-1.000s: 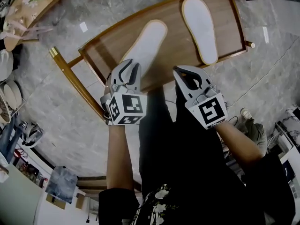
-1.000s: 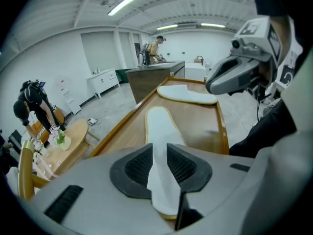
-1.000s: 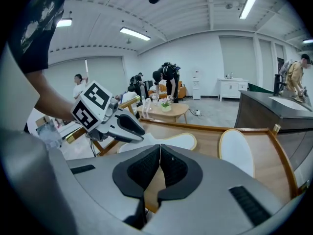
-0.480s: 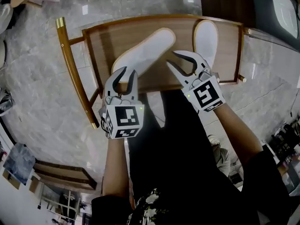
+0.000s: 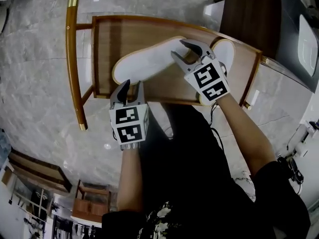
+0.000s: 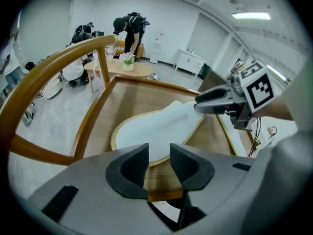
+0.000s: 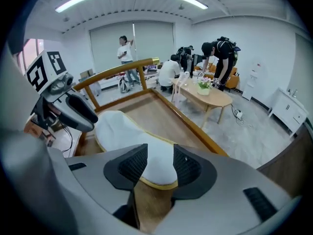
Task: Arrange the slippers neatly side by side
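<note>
Right gripper, jaws just opened and gripping nothing, straddles slanted slipper tip; its long axis runs ahead-left.

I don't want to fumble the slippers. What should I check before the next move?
1. Left gripper free: ok, jaws have just been opening, nothing held.
2. Right gripper released: ok, jaws have just been opening; the end of the angled slipper lies between them, ungripped.
3. Slippers parallel: not ok, angled slipper slants toward the other slipper.
4. Other slipper wholly on the tray: cannot tell, right gripper covers much of it.
</note>
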### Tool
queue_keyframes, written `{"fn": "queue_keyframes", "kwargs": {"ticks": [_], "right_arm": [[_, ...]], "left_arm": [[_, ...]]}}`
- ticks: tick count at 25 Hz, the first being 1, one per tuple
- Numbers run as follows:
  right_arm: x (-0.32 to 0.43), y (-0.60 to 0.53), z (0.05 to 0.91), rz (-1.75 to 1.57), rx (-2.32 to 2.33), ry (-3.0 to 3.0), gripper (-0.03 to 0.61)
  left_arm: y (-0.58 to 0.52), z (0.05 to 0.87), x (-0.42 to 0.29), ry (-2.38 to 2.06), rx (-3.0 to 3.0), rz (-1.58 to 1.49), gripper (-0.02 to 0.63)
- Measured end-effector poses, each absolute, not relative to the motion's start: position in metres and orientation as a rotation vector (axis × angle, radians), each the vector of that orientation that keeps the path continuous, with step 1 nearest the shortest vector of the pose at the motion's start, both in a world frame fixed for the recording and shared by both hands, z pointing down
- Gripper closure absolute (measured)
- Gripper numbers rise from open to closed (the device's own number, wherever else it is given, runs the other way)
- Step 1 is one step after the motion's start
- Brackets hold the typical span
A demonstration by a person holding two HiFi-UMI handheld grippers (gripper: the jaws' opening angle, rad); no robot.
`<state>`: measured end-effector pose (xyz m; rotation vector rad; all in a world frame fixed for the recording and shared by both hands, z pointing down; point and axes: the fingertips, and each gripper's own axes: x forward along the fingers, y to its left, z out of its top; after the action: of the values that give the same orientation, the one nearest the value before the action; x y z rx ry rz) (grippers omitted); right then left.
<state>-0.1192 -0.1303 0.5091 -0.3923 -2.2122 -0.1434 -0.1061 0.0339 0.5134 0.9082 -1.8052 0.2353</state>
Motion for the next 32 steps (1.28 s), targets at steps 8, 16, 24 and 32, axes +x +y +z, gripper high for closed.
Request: {"fn": "queue_keyframes", "kwargs": {"ticks": [8, 16, 24, 32], "right_arm": [[-0.109, -0.128, 0.526, -0.066, -0.332, -2.155, 0.422], [-0.072, -0.118, 0.529, 0.139, -0.192, -2.140, 0.422], [-0.035, -0.088, 0.529, 0.265, -0.105, -2.122, 0.422], [-0.023, -0.065, 0.528, 0.380, -0.097, -2.129, 0.419]], "left_arm": [[0.037, 0.532, -0.111, -1.772, 0.885, 0.252, 0.482], [0.037, 0.539, -0.138, -1.764, 0.947, 0.348, 0.488], [0.018, 0.538, -0.161, -1.736, 1.065, 0.562, 0.488], [-0.002, 0.537, -0.177, -1.714, 1.146, 0.713, 0.489]]}}
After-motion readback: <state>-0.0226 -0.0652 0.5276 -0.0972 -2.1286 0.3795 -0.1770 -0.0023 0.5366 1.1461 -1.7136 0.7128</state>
